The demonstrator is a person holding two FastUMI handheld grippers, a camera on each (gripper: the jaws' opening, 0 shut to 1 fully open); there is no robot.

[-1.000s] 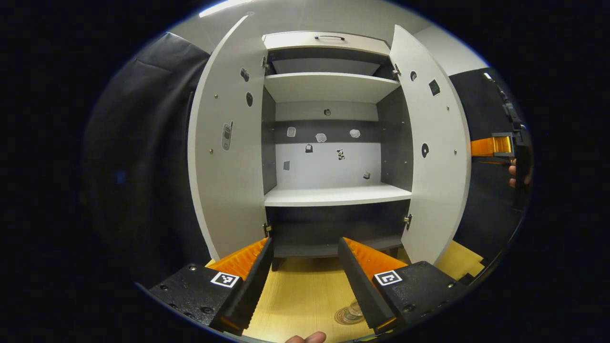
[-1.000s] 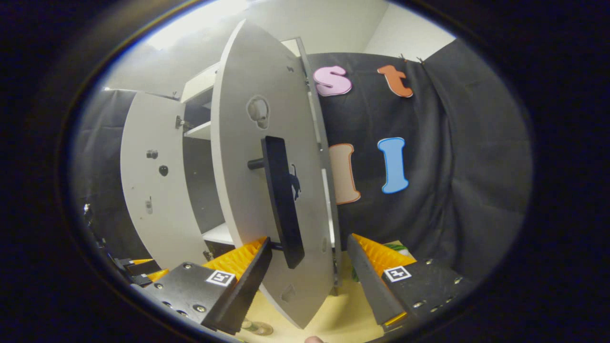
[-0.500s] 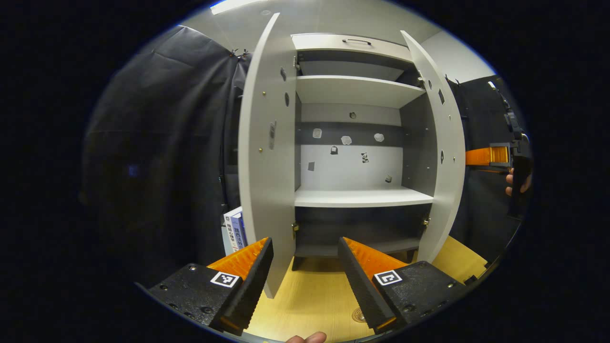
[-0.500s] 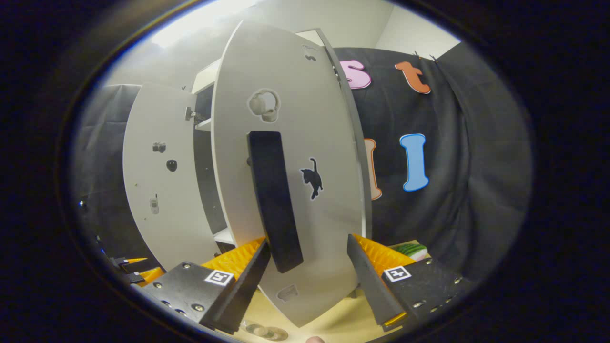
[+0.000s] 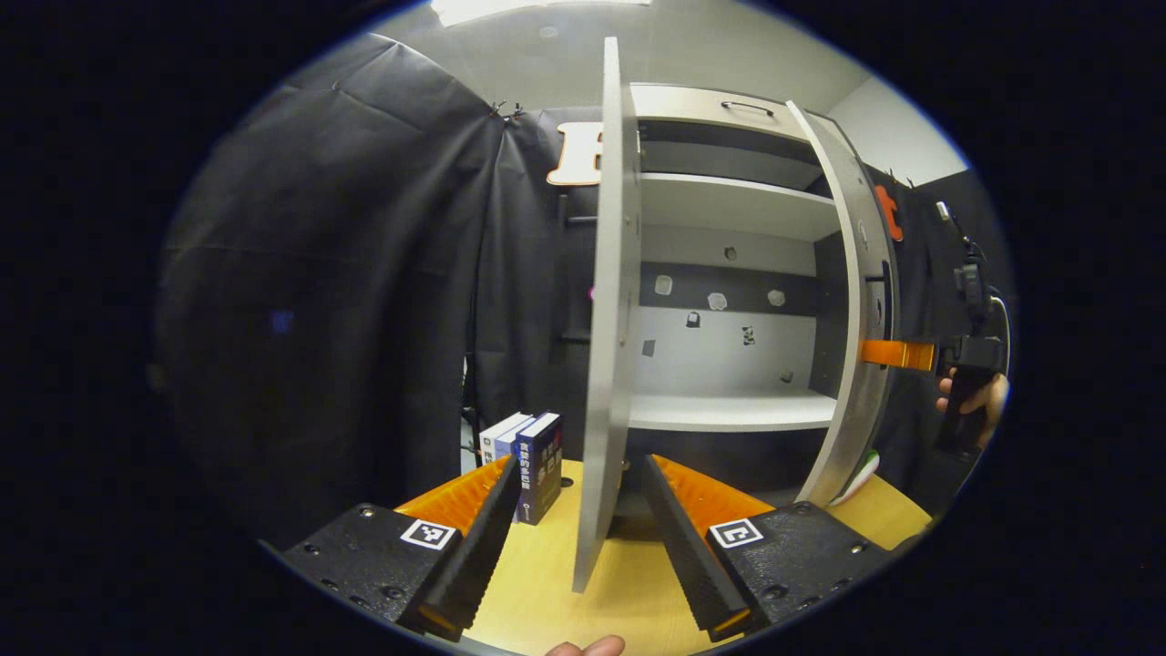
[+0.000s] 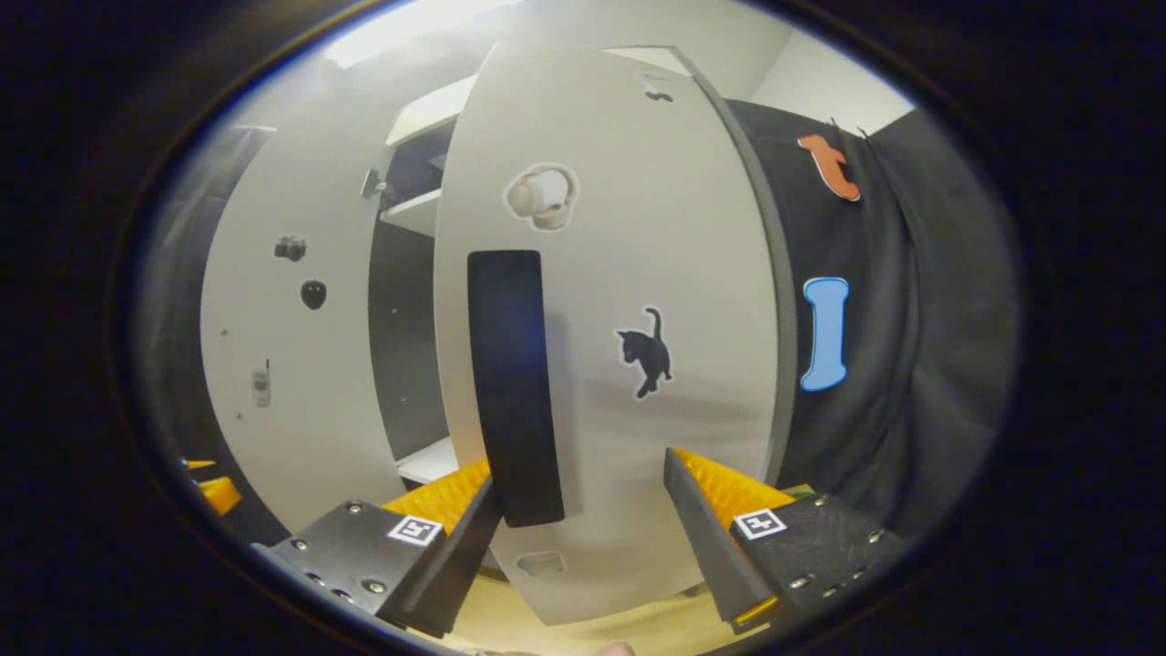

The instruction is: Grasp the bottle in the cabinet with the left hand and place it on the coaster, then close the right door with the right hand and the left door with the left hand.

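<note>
In the left gripper view the left door (image 5: pixel 608 310) stands edge-on at the centre of the frame, its lower edge between the spread jaws of the left gripper (image 5: pixel 579 528), which grip nothing. Right of it the cabinet (image 5: pixel 729 273) shows bare shelves (small stickers on its back wall). The right door (image 5: pixel 861 310) curves at the right of the frame, with the right gripper (image 5: pixel 897 353) at its outer face.

In the right gripper view the right door (image 6: pixel 629 319) spans the centre. Its black handle (image 6: pixel 510 383) reaches down beside the right gripper's (image 6: pixel 583 538) left finger (image 6: pixel 455 538). The jaws are apart. Books (image 5: pixel 526 456) stand on the worktop (image 5: pixel 547 583), lower centre of the left gripper view.
</note>
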